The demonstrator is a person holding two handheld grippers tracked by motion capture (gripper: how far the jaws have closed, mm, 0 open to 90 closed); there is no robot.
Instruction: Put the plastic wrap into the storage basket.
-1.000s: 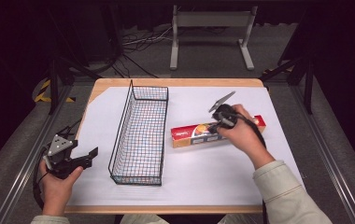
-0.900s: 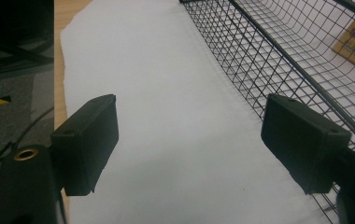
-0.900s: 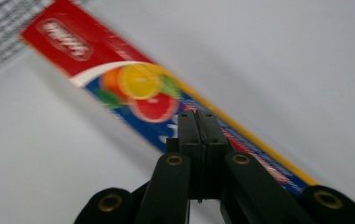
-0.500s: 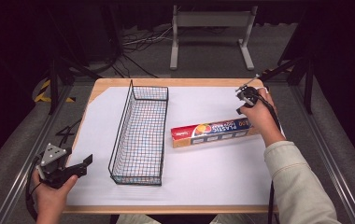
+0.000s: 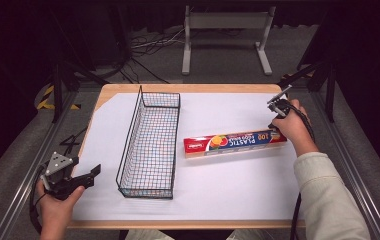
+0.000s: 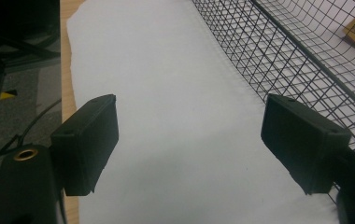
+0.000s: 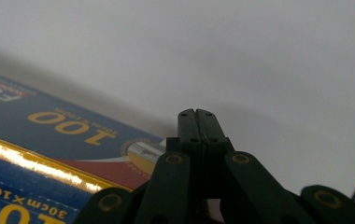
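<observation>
While the wire basket stands mid-sheet, I see the plastic wrap box lying flat just to its right; my right gripper, jaws pressed together, sits at its far end, and my left gripper is spread, empty.

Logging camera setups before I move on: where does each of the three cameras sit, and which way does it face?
High view: above the person's side, looking forward and down on the table; both forearms, left gripper, right gripper.
Left gripper view: along its open jaws over white paper toward the wire basket.
Right gripper view: along its shut jaws at the plastic wrap box.
Shared: basket and box also show in the high view.
</observation>
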